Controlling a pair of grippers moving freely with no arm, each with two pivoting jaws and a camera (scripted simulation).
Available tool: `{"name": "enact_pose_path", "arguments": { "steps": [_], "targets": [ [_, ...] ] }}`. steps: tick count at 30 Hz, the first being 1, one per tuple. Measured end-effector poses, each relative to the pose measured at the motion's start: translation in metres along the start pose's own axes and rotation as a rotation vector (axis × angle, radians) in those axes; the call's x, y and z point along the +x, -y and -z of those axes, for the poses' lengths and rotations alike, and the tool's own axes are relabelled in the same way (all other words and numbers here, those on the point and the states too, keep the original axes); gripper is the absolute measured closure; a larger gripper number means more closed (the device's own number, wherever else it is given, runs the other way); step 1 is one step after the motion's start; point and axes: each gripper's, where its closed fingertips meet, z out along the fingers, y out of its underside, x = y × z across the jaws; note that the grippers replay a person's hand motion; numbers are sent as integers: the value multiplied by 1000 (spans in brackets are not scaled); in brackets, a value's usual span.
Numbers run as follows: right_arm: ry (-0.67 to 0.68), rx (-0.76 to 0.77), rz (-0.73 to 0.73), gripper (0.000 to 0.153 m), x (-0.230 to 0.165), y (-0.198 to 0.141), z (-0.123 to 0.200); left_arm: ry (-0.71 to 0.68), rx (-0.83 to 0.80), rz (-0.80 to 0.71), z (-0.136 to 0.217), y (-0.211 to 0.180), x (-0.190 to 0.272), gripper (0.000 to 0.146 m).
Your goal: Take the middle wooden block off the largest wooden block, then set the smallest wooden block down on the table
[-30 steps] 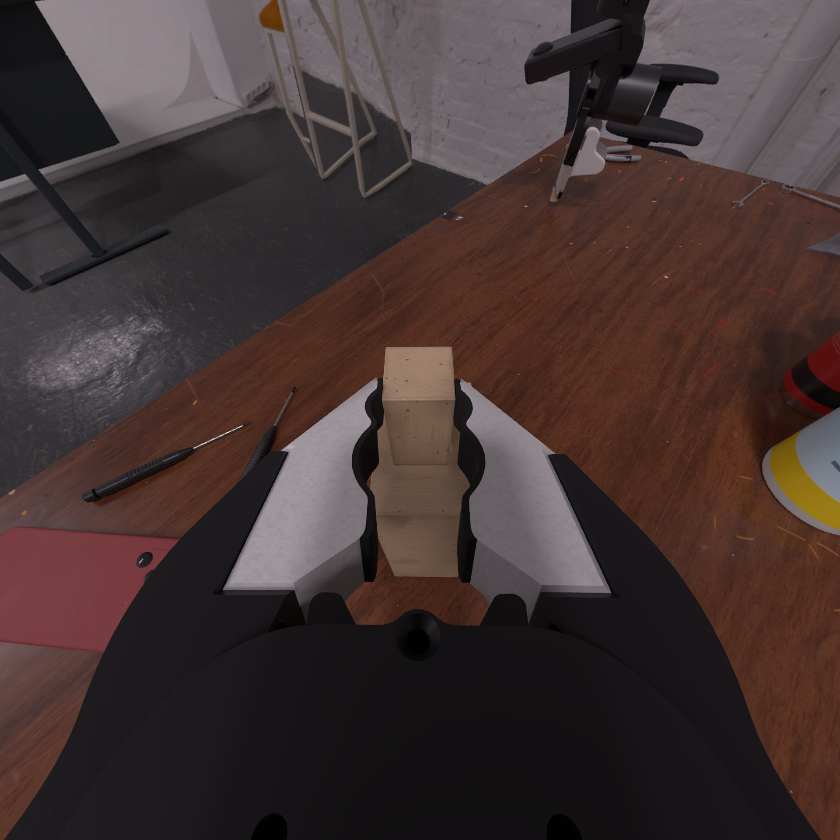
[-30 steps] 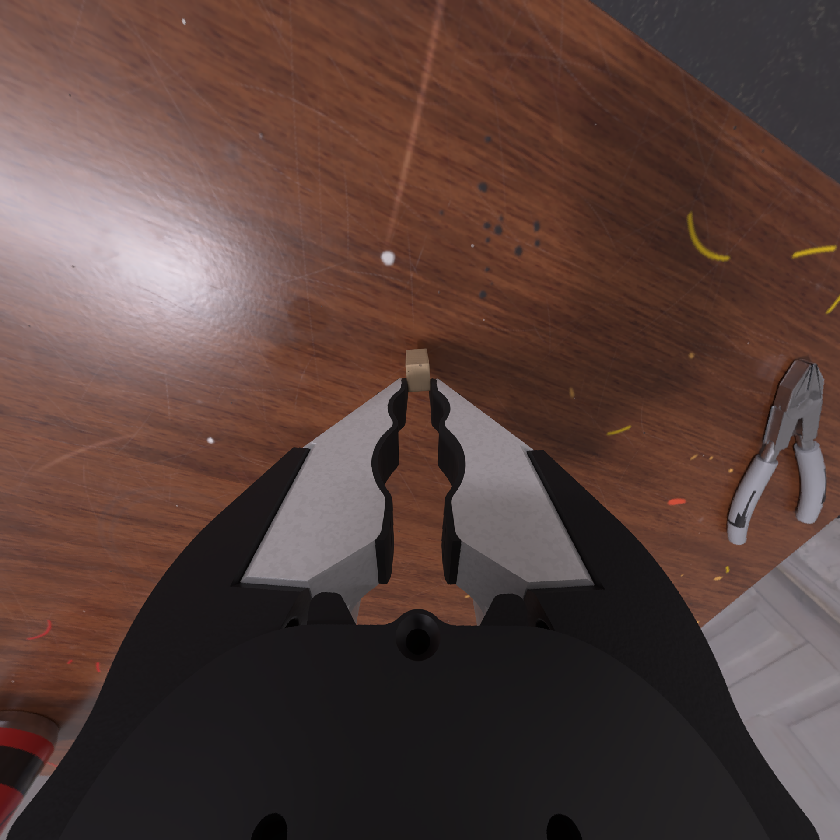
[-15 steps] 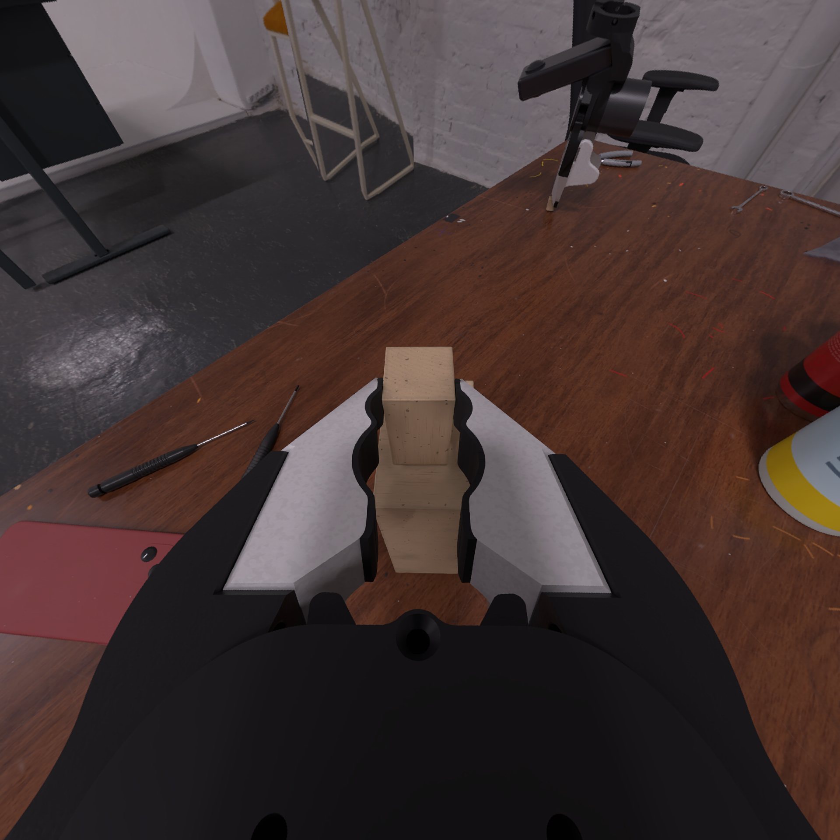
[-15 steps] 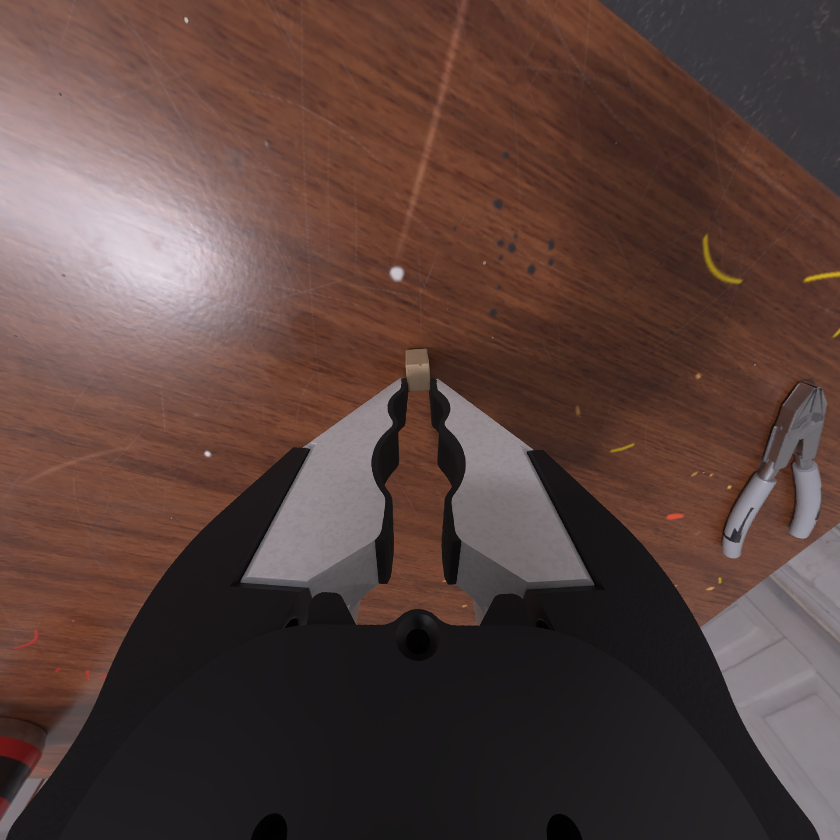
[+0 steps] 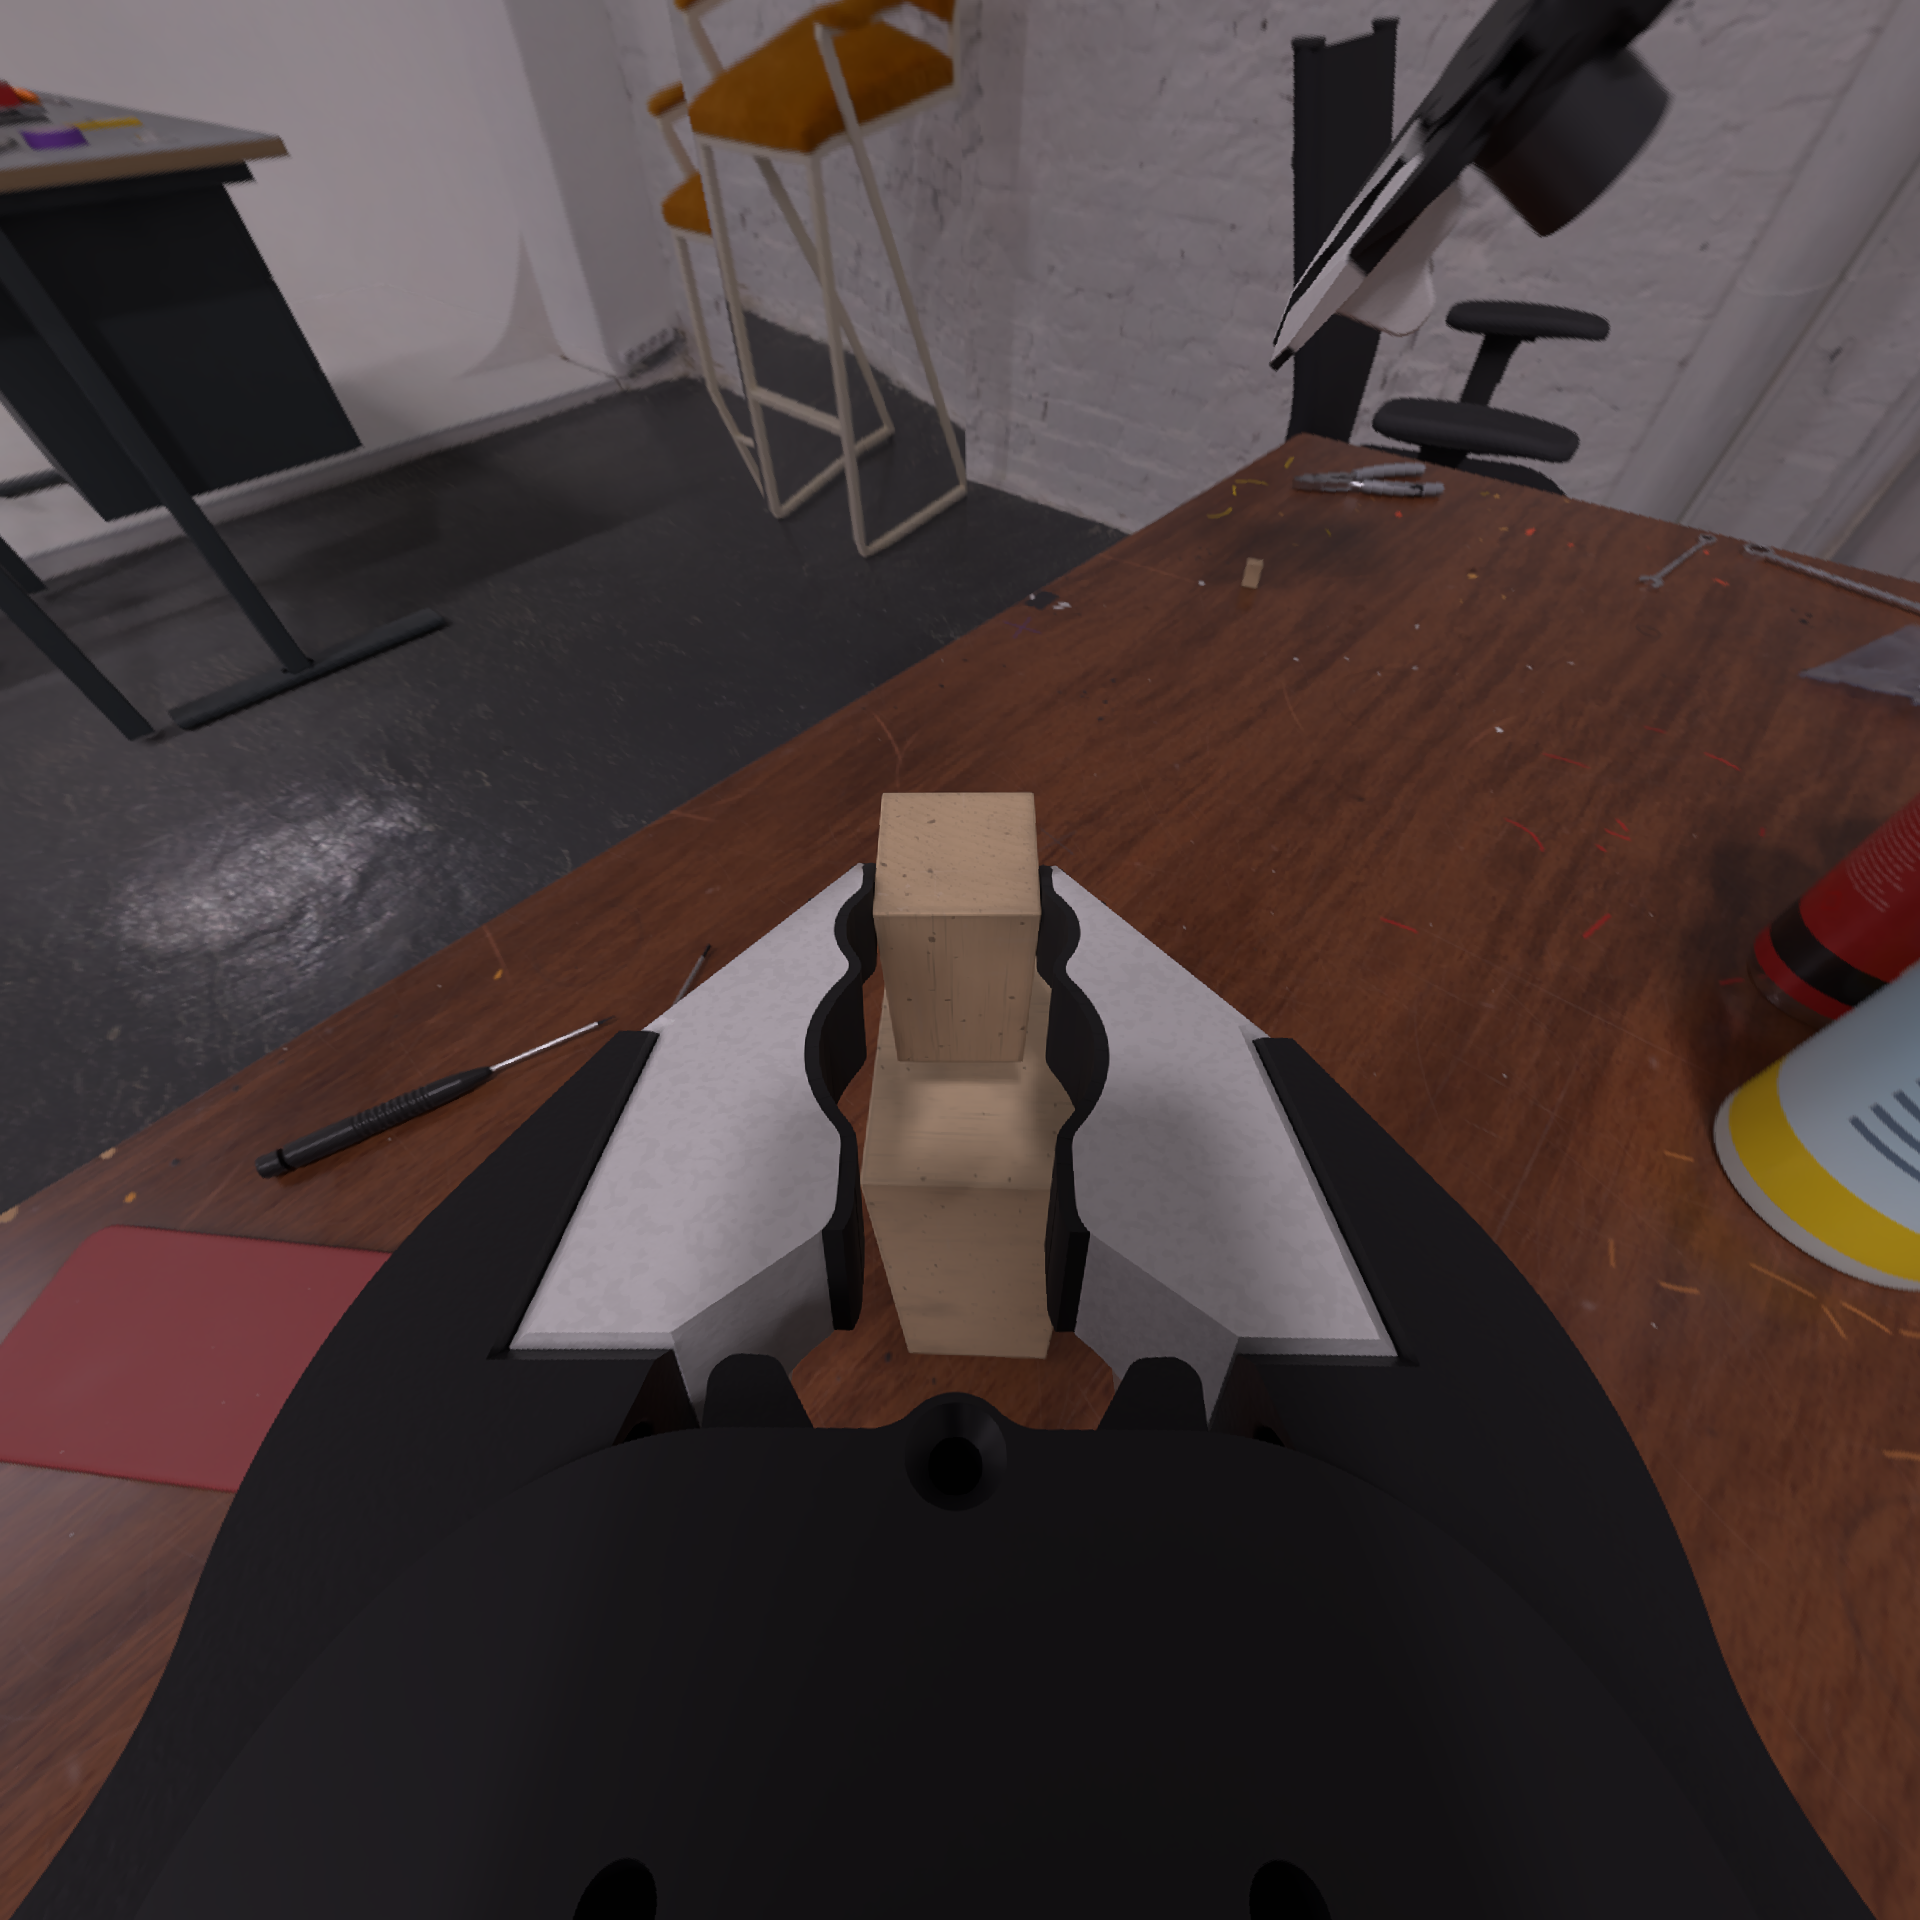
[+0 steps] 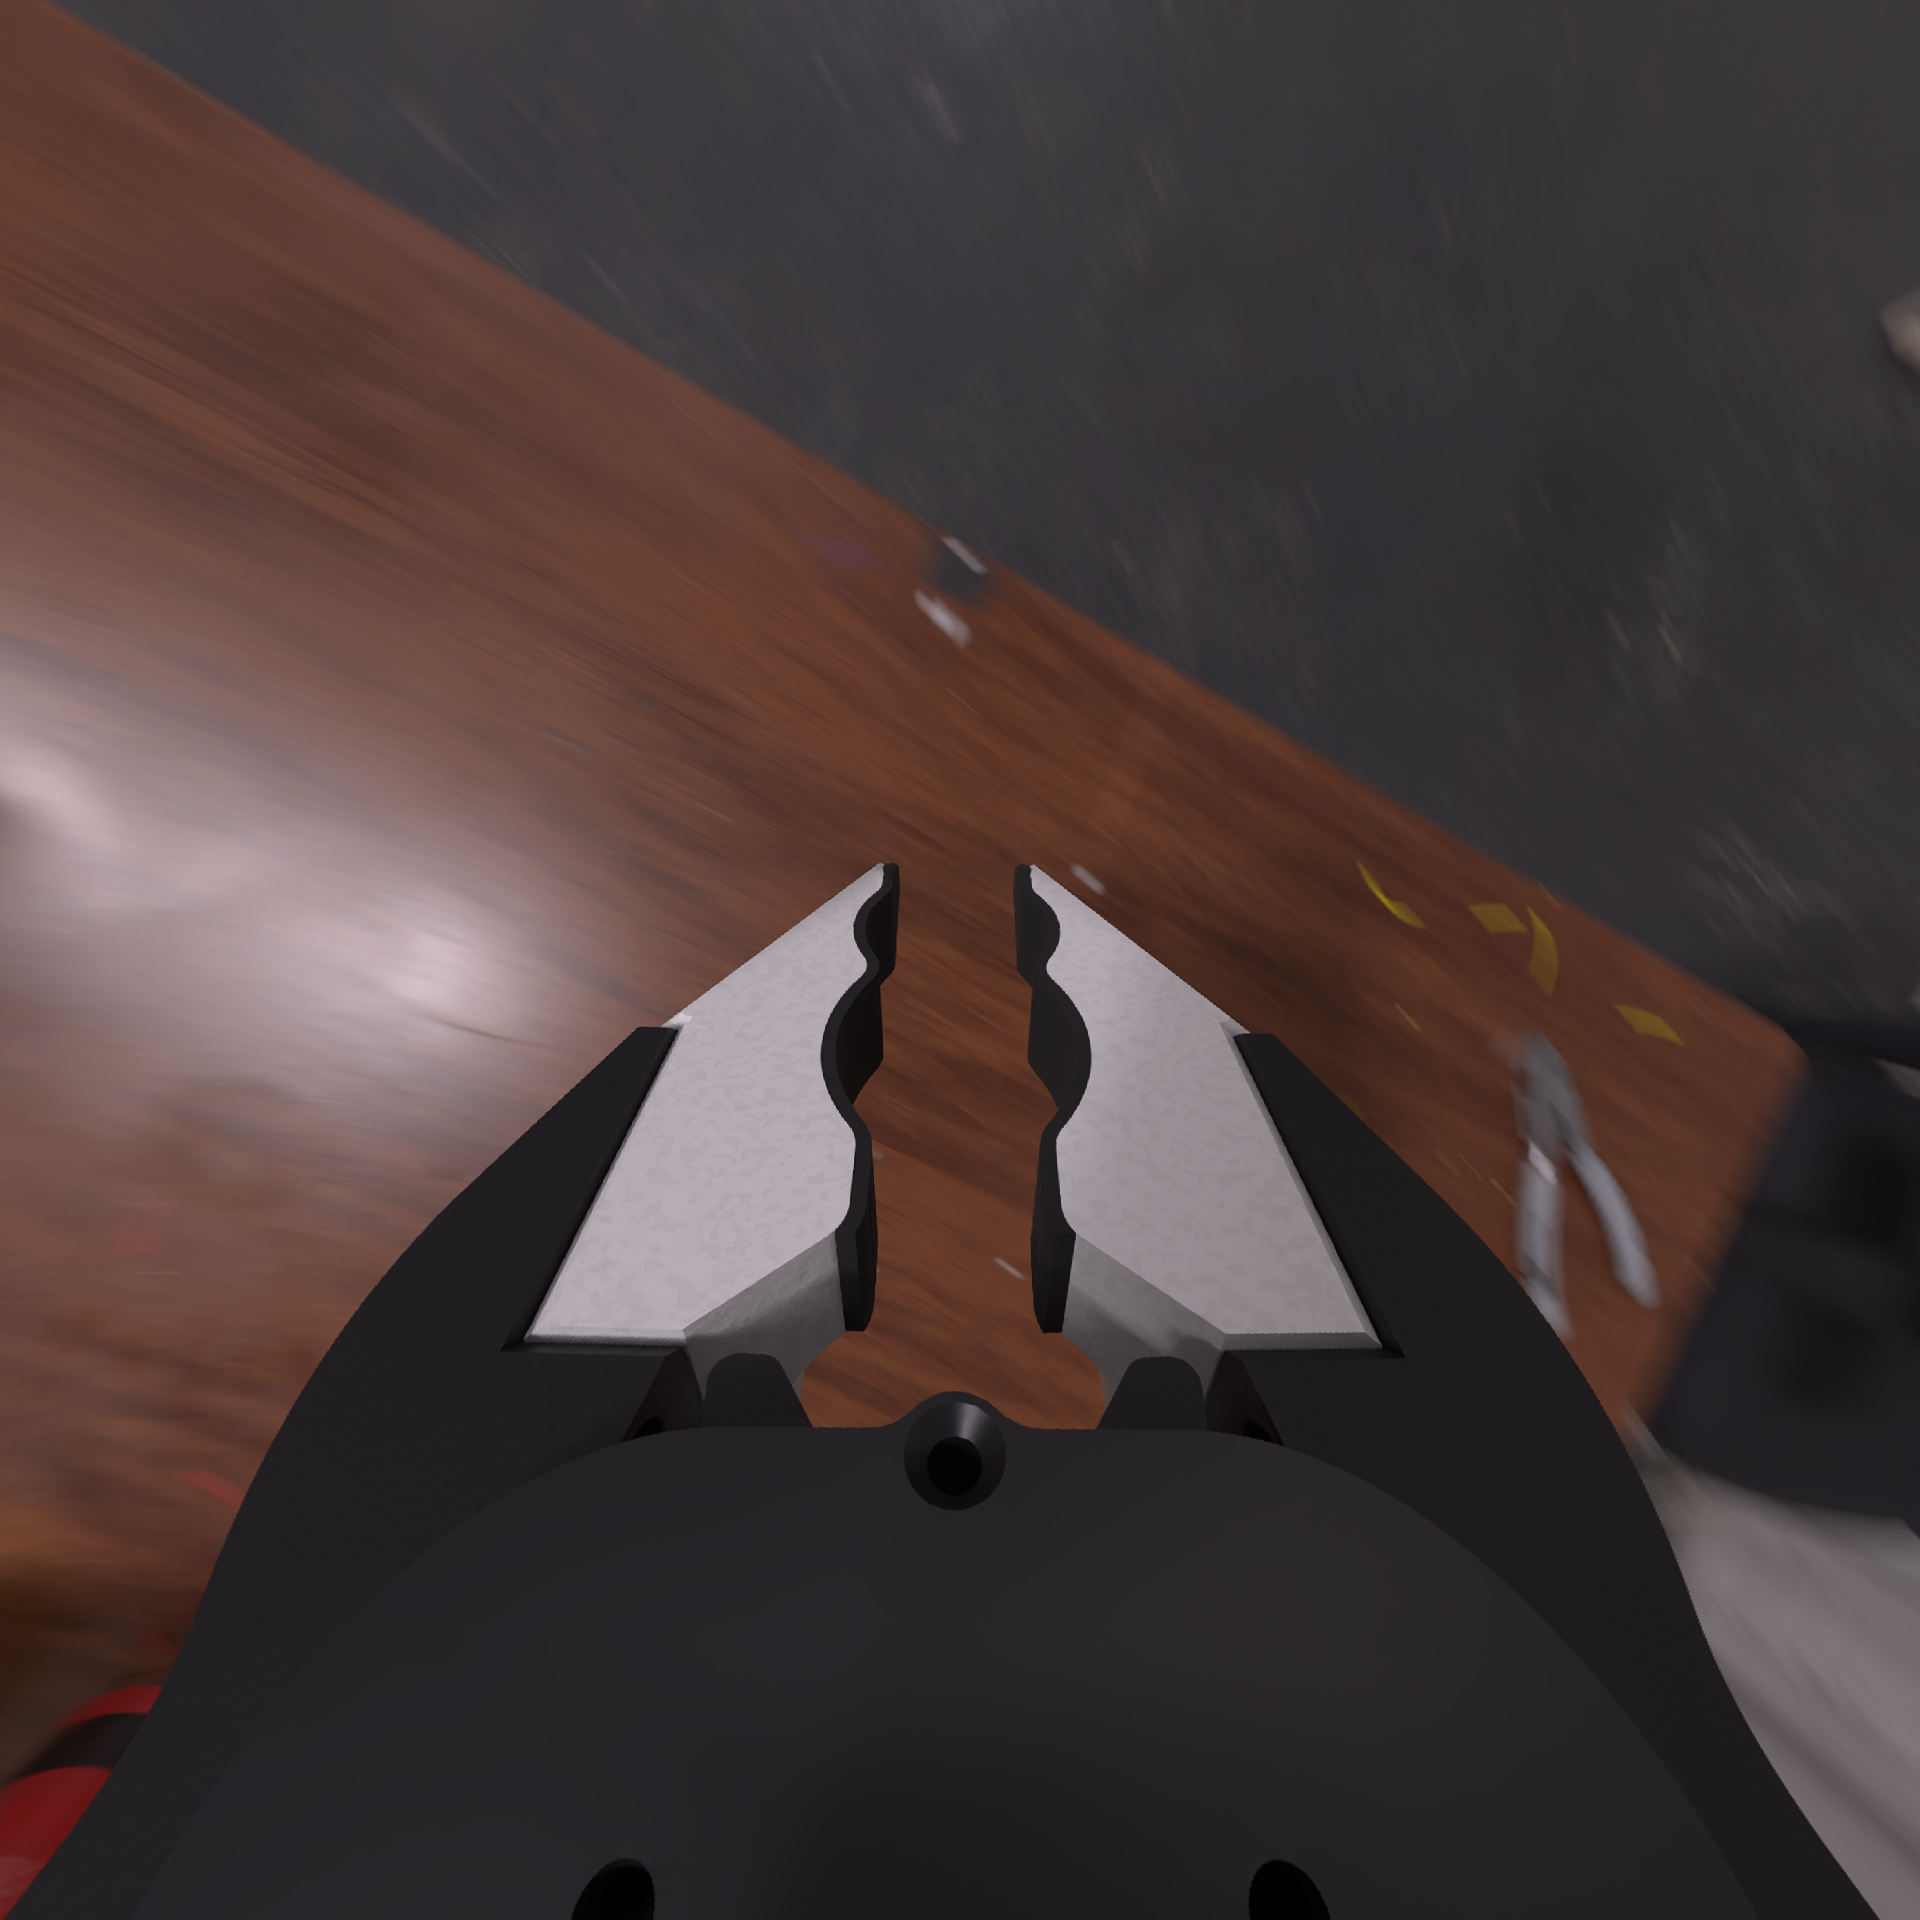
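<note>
My left gripper (image 5: 956, 883) is shut on the middle wooden block (image 5: 956, 935) and holds it just above the largest wooden block (image 5: 956, 1236), which stands on the brown table (image 5: 1351, 831). The smallest wooden block (image 5: 1254, 572) lies on the table far ahead, free of any gripper. My right gripper (image 6: 956, 878) is open and empty, above the table near its edge; its view is blurred. It also shows in the left wrist view (image 5: 1320, 301), high in the air at the upper right.
Two screwdrivers (image 5: 436, 1091) and a red mat (image 5: 156, 1340) lie left of the blocks by the table edge. A red can (image 5: 1849, 935) and a white, yellow-rimmed object (image 5: 1829, 1153) are at the right. Pliers (image 6: 1558, 1174) and wrenches (image 5: 1673, 561) lie far off.
My right gripper has opened, let go of the smallest block onto the table and risen fast away. My left gripper has risen a little with the middle block.
</note>
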Motion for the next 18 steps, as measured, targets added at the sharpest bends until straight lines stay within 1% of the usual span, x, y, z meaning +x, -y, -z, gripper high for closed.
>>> {"name": "enact_pose_path", "arguments": {
  "steps": [2, 4, 7, 8, 10, 11, 12, 13, 15, 18],
  "targets": [
    [168, 226, 40, 132, -66, 36, 35, 21, 26, 1, -1, 4, -3, 116],
    [332, 430, 161, 133, -142, 63, 69, 46, 57, 10, -1, 8, -6, 116],
    [508, 696, 324, 131, -244, 90, 117, 107, 100, 9, -2, 12, -14, 116],
    [597, 774, 360, 131, -276, 95, 134, 127, 113, 3, -2, 14, -16, 116],
    [838, 903, 409, 131, -332, 101, 169, 170, 138, -20, -1, 17, -20, 116],
    [937, 953, 415, 130, -352, 104, 183, 191, 154, -36, -1, 19, -21, 116],
    [1001, 991, 421, 130, -366, 107, 192, 200, 165, -48, -2, 20, -21, 116],
    [1028, 1015, 431, 129, -377, 109, 196, 198, 168, -54, -3, 20, -20, 116],
    [1013, 1028, 456, 125, -389, 111, 190, 193, 147, -59, -6, 18, -18, 116],
    [951, 1020, 522, 121, -397, 109, 165, 200, 111, -70, -10, 14, -17, 116]
  ]
}}
